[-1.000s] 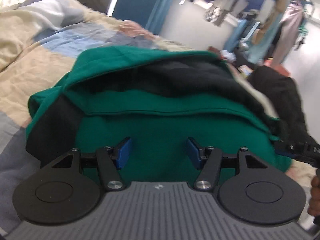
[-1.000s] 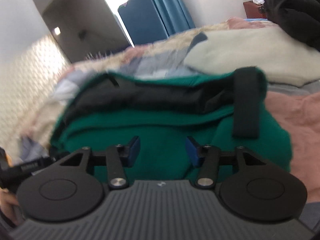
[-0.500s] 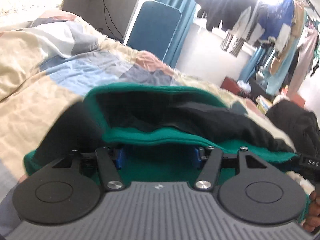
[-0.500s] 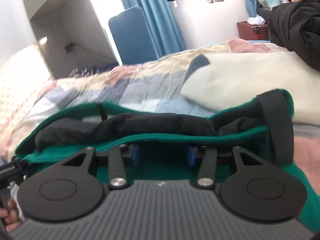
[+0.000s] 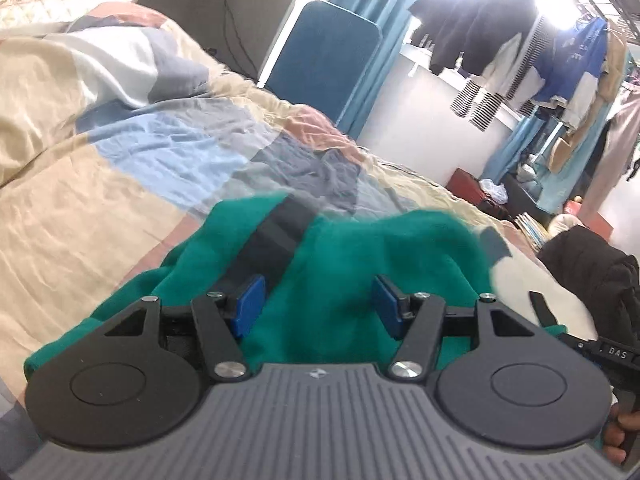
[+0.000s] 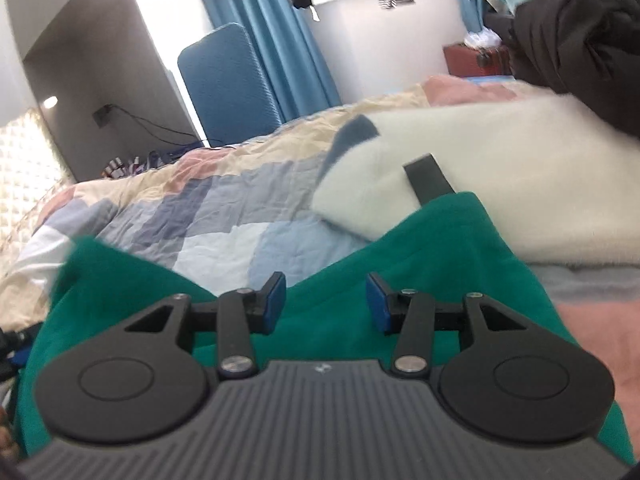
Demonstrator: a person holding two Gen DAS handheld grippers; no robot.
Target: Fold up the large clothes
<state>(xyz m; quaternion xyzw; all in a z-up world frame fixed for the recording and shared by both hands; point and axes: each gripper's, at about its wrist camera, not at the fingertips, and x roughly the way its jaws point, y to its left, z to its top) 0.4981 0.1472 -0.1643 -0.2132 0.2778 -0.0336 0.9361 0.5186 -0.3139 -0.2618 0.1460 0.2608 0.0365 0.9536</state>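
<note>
A green garment (image 5: 352,264) with black trim (image 5: 276,236) lies bunched on the patchwork bed, right in front of both grippers. It also shows in the right wrist view (image 6: 432,248), with a black strap (image 6: 428,178) sticking up at its far edge. My left gripper (image 5: 318,306) is open, its blue pads wide apart over the green cloth. My right gripper (image 6: 326,300) is open too, just above the cloth. Neither holds anything.
The patchwork quilt (image 5: 132,148) covers the bed. A folded white garment (image 6: 500,196) lies to the right of the green one, with a black garment (image 6: 580,40) beyond it. A blue chair (image 5: 320,64) and hanging clothes (image 5: 500,56) stand behind the bed.
The raised green layer with its black lining has dropped flat over the garment. Both grippers now show their pads free and wide apart above the cloth.
</note>
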